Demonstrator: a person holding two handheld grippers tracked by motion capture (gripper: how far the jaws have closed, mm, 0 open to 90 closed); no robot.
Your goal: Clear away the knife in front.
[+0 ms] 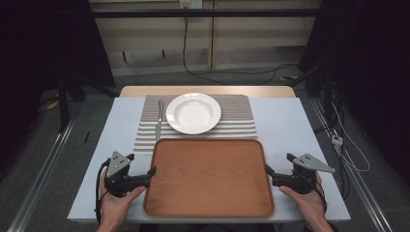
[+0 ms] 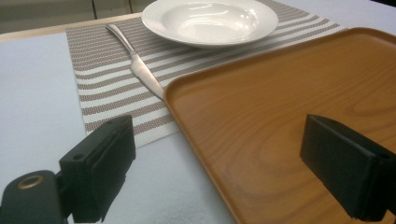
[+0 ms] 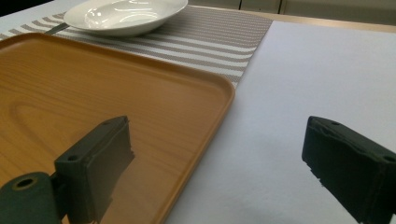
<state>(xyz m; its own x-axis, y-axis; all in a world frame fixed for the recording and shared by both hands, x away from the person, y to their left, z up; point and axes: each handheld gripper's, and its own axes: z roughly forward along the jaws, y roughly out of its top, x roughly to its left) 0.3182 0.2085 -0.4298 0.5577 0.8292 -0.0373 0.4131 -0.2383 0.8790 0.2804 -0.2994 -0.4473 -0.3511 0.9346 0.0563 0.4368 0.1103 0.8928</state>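
Black tongs (image 1: pixel 151 171), grey triangular plates, black cables; bare hands (image 1: pixel 116 208).

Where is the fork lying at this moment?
In the high view the fork lies on the striped placemat, just left of the white plate. Its near end reaches the far left corner of the wooden tray.

Right gripper (image 3: pixel 224 163) fingers wide apart astride wooden tray (image 3: pixel 93 93) edge
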